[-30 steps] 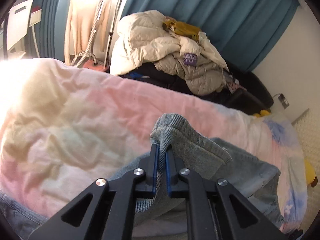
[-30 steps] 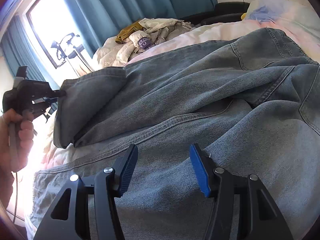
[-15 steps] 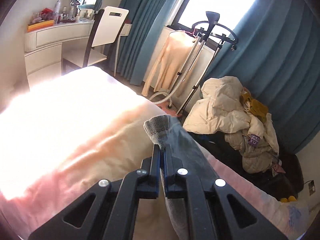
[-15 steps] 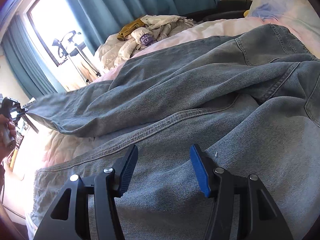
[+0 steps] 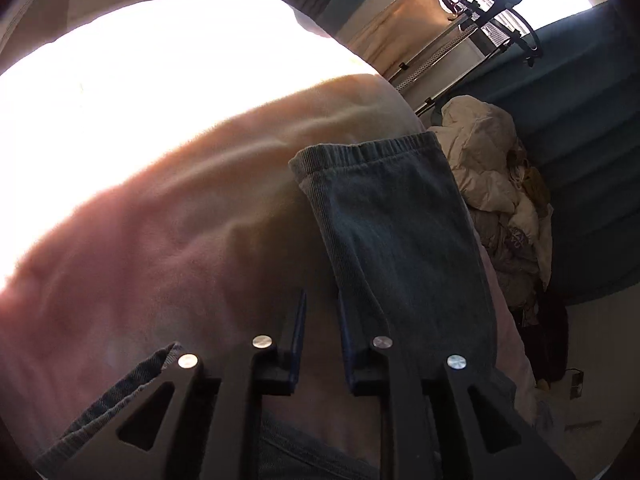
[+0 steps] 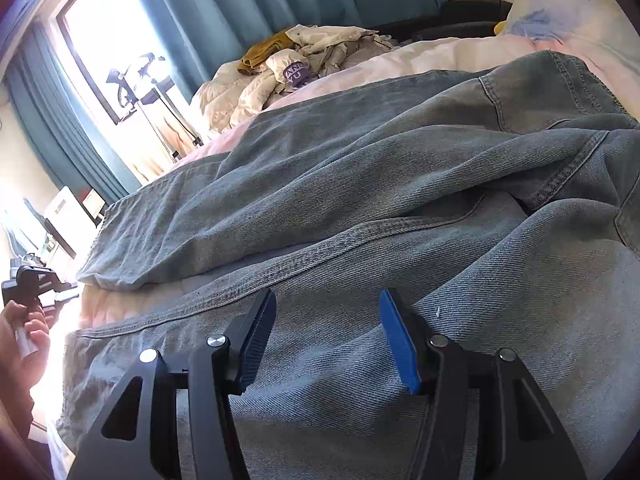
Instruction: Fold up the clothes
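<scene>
While both legs of the faded blue denim jeans lie stretched out flat, side by side on the pale pink bed cover, no fold shows anywhere. Left gripper spread, holding nothing, just short of the far leg's hem. Right gripper spread above the near leg. Judged: folding all left.

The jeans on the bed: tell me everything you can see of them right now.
The jeans are faded blue denim with heavy stitched seams, spread wrinkled across the pinkish bedcover. One leg lies stretched out flat, its hem lying free on the cover. The left tool is open just short of that leg; the right tool hovers open over the other leg.
</scene>
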`<state>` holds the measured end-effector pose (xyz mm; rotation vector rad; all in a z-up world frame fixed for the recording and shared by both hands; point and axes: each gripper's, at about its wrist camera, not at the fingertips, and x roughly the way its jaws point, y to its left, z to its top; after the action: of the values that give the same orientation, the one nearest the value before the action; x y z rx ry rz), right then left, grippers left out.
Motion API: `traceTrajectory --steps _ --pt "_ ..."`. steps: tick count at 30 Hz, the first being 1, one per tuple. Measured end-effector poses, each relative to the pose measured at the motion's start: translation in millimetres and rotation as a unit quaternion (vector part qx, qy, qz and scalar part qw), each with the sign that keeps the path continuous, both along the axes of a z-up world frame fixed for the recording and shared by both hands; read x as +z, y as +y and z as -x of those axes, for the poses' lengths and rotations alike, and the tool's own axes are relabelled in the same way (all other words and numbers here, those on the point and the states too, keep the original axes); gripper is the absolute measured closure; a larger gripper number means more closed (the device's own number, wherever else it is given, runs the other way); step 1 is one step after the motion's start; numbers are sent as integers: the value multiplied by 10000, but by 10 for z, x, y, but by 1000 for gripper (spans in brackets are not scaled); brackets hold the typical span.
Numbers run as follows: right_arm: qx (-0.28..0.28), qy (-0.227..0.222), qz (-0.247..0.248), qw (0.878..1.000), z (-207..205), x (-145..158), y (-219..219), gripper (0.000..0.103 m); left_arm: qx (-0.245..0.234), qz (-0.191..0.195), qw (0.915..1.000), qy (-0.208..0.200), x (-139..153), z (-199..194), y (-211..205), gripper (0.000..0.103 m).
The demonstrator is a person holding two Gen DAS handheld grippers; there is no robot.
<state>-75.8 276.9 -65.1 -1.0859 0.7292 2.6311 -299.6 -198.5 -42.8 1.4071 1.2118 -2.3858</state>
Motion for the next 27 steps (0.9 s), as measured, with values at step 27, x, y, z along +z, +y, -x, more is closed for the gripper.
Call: traceTrajectory --steps 27 --pt "82 -148 361 9992 45 -138 19 48 323 -916 9953 56 -446 448 620 57"
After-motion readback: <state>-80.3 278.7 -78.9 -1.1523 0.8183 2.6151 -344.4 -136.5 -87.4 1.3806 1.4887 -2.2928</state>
